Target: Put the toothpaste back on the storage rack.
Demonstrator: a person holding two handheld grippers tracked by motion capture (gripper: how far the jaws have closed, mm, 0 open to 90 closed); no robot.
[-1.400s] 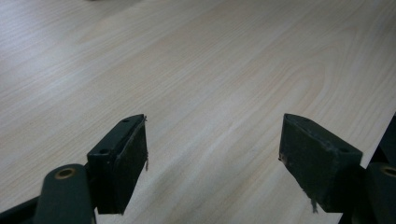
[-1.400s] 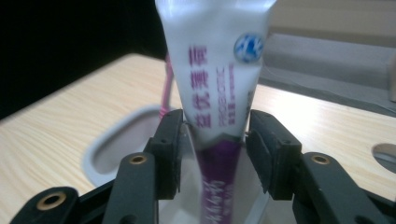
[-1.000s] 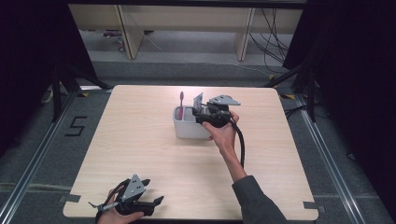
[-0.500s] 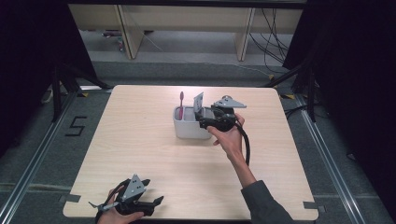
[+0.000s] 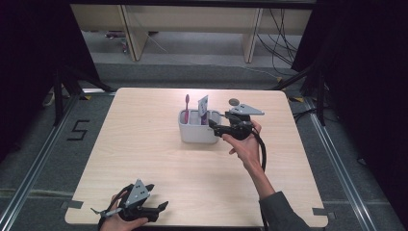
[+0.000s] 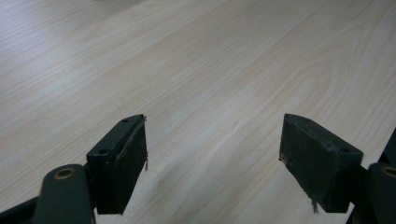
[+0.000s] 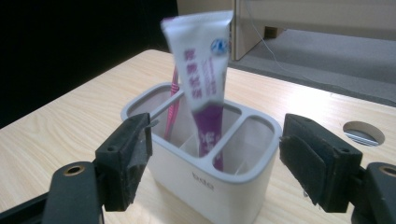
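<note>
— Since a second back: right gripper point(image 5: 215, 128) drawn away from white holder point(image 5: 198, 129), toward table's right side; jaws just been opening, nothing between them. Left gripper point(image 5: 159, 208) unmoved at near edge.

— Toothpaste tube point(image 7: 201, 88)?

— Straight ahead of right gripper, standing in holder's middle compartment. Long axis near upright, crimped flat end up, purple end down inside. Slightly blurred.

— Anything else in holder?

— Pink toothbrush point(image 7: 172, 109), beyond tube, leaning, head up.

— Jaw state?

— Right: wide apart, gripping nothing, holder just in front, not touched. Left: wide apart over bare table point(image 6: 196, 70), nothing held.
</note>
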